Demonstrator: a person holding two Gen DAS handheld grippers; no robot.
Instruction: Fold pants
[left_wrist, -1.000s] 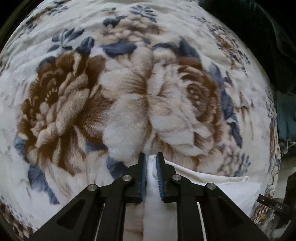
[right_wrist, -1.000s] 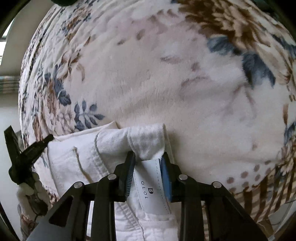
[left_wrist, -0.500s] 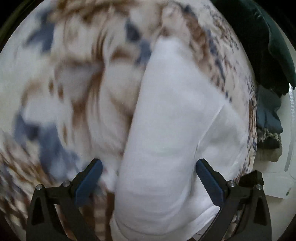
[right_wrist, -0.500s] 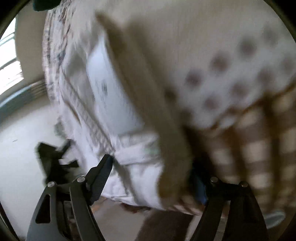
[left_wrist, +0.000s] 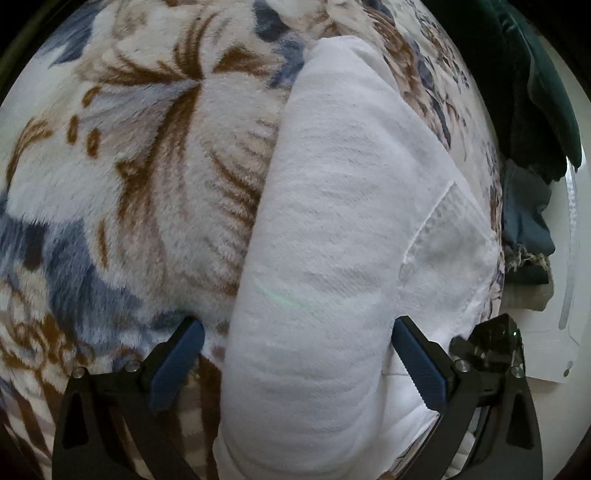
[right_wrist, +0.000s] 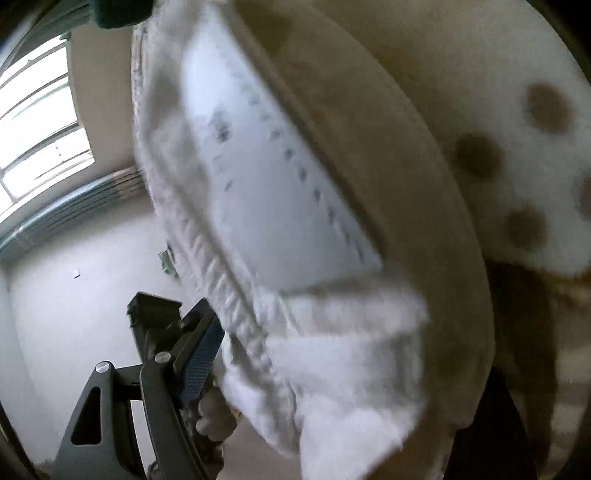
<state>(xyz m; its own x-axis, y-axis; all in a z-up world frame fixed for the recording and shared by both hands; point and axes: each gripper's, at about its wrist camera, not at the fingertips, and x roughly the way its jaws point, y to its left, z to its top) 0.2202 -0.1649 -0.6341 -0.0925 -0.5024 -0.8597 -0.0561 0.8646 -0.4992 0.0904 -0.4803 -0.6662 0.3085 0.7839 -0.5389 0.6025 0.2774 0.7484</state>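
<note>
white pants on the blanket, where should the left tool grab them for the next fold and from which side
Probably the near end of the folded white pants, coming down from above with the left tool. The bundle lies long and narrow on the floral blanket, running away from the tool, and the open fingers already straddle its rounded near end without pressing. A thick folded edge gives firm purchase.

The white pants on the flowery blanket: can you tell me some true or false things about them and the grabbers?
1. The pants are white. True.
2. The left gripper is squeezing the pants tight. False: its jaws stand wide open, one on each side of the cloth.
3. The pants lie on a flowered blanket. True.
4. The blanket has red stripes. False: it shows brown and blue flowers.
5. Dark clothes are piled past the blanket's edge. True.
6. The right gripper is shut. False: it is open, with the pants' edge between its jaws.
</note>
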